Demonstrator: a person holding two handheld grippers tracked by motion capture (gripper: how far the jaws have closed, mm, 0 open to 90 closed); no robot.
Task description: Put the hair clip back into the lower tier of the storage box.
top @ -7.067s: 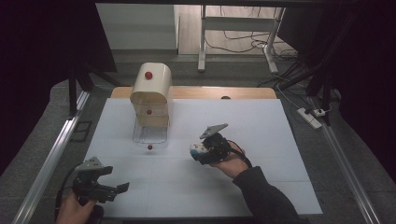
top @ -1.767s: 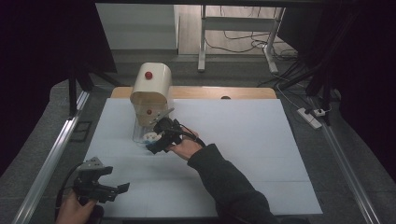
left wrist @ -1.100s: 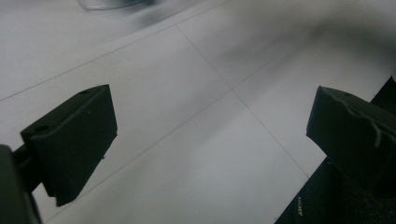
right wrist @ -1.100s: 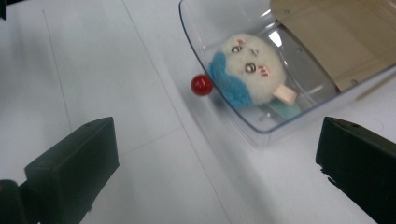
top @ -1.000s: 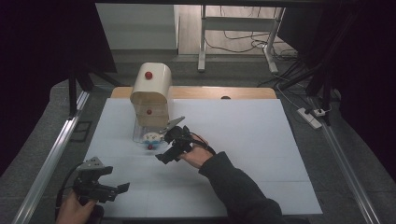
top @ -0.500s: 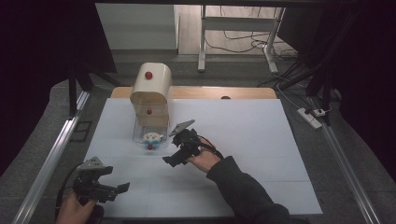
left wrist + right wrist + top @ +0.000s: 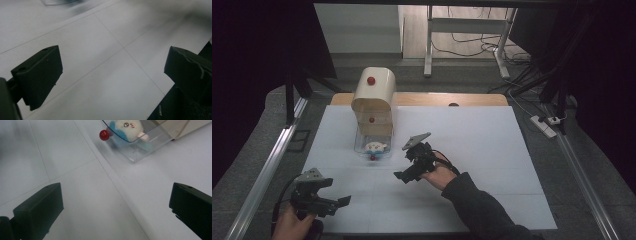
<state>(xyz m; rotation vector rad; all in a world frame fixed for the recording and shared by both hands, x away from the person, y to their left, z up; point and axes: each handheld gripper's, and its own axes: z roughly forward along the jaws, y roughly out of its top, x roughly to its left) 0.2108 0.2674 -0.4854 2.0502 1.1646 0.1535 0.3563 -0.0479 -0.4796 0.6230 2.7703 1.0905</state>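
A cream mini cabinet (image 7: 373,92) with red knobs stands at the table's back left. Its clear bottom drawer (image 7: 362,149) is pulled out, and a white and blue plush toy (image 7: 375,147) lies inside. In the right gripper view the plush toy (image 7: 125,128) sits behind the drawer's clear front (image 7: 141,148), beside the red knob (image 7: 104,135). My right gripper (image 7: 408,165) hovers just right of the drawer, open and empty. My left gripper (image 7: 334,192) rests open near the front left edge. Both the left gripper (image 7: 115,75) and the right gripper (image 7: 115,207) have only white table between their jaws.
The white table mat (image 7: 492,150) spreads to the right and front. A metal rail (image 7: 267,165) runs along the left side and another rail (image 7: 582,170) along the right. A power strip (image 7: 544,126) lies off the table's right side.
My right gripper carried the plush toy to the drawer, let it go inside, and has drawn back toward the front right, empty. The left gripper has stayed put.
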